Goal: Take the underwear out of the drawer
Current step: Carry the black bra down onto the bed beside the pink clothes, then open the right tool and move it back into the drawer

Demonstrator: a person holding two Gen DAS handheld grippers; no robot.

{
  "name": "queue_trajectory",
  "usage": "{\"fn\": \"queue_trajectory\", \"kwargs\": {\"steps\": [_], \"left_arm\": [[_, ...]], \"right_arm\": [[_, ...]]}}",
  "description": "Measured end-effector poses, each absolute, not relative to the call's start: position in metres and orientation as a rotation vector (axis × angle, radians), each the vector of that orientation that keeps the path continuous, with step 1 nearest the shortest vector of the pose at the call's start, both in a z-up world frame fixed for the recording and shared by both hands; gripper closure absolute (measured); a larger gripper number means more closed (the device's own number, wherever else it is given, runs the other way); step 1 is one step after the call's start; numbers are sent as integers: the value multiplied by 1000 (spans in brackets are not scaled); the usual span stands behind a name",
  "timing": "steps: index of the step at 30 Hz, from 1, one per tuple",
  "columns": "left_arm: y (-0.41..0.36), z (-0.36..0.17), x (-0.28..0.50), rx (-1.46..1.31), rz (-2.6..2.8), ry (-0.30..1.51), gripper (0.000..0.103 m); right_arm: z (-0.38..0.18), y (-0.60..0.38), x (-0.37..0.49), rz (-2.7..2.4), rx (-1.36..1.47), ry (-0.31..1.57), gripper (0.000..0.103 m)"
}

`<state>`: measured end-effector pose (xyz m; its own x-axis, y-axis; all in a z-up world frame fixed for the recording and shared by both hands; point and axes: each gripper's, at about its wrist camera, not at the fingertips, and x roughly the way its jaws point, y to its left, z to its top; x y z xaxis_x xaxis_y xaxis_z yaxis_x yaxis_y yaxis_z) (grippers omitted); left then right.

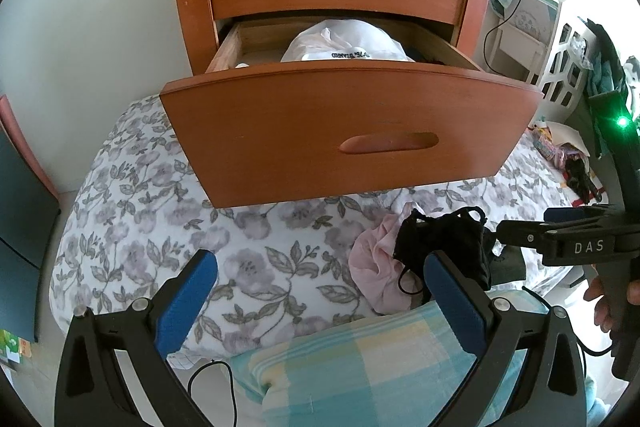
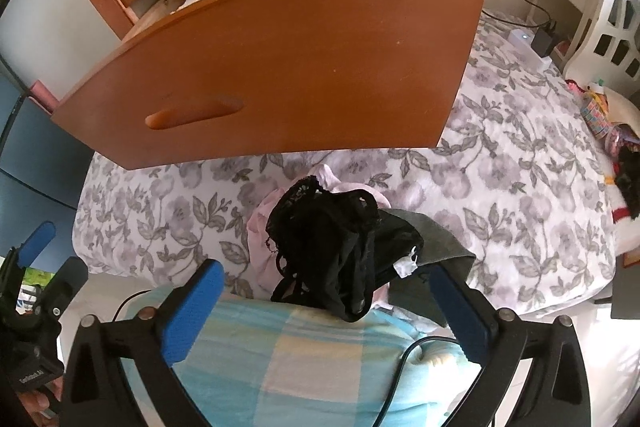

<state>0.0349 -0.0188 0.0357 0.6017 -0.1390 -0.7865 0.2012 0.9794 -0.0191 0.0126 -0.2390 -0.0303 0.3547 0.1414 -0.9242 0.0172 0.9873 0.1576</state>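
Black underwear laid on the bed, both tools open

The black lace underwear [image 2: 340,247] lies heaped on a pink garment [image 2: 260,227] and a grey one [image 2: 436,239] at the near edge of the floral bed [image 2: 500,167], below the open drawer [image 2: 280,59]. To finish the release well, lift the right tool [image 2: 326,311] straight up, so no lace strap catches a pad. Its jaws stand fully wide, straddling the heap and gripping nothing. The left tool [image 1: 320,301] also gapes wide and empty above the checked pillow [image 1: 360,359]. A white plastic bag [image 1: 344,43] remains in the drawer.
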Motion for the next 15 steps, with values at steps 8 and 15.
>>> {"fn": "queue_trajectory", "kwargs": {"steps": [8,15], "left_arm": [[-17,35,35,67,-194,908,0],[-14,32,40,43,-186,915,0]], "right_arm": [[-30,-239,12,83,149,1185,0],[-25,-241,13,63,138,1138,0]]}}
